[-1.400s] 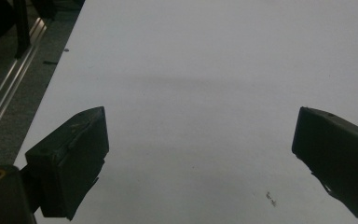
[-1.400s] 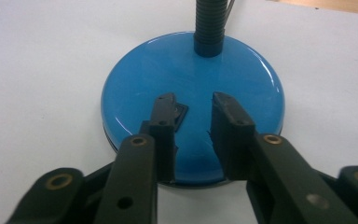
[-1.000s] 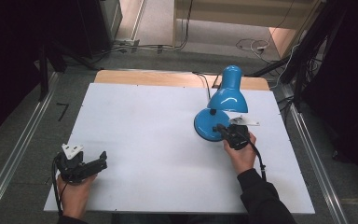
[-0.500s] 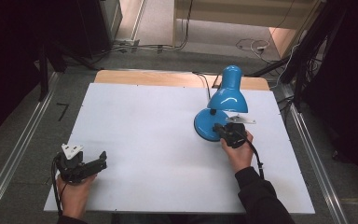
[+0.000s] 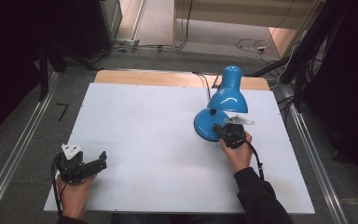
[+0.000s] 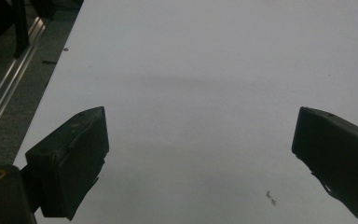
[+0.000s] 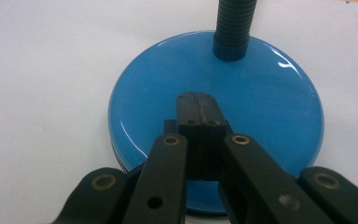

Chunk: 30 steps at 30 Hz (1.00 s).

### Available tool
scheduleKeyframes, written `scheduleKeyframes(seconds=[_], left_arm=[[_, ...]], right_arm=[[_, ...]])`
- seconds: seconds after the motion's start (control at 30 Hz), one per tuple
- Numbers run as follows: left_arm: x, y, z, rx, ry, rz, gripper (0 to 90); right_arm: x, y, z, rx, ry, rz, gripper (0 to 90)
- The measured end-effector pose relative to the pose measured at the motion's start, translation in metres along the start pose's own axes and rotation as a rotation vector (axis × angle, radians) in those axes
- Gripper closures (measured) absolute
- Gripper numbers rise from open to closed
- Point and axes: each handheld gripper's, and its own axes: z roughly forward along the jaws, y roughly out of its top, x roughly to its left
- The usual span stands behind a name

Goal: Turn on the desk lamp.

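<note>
The left gripper (image 5: pixel 100 163) sits low at the near left, held in the left hand (image 5: pixel 74 193), its 2 jaws spread wide apart and pointing right. The right gripper (image 5: pixel 216 129), gripped by the right hand (image 5: pixel 237 151) on a dark-sleeved forearm, points forward-left with jaws pressed flush together.

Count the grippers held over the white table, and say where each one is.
2. The left gripper is near the table's front left corner, jaws wide open over bare surface. The right gripper is at the right, jaws shut together above the blue lamp's base.
</note>
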Motion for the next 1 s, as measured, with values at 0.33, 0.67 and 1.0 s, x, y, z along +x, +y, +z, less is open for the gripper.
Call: scheduleKeyframes(seconds=[0.33,0.67,1.0], left_arm=[[0.0000,0.0000,-0.0002,0.002,-0.001,0.003,4.5],[0.0002,-0.0003,-0.0003,0.001,-0.002,0.001,4.6],[0.0003,-0.0003,-0.0006,0.003,-0.003,0.000,4.6]], right_arm=[[0.0011,-0.0012,0.0006,0.000,-0.013,-0.024,87.6],[0.0020,-0.0022,0.0007,-0.008,-0.016,-0.028,87.6],[0.0029,-0.0030,-0.0008,-0.006,-0.023,-0.022,87.6]])
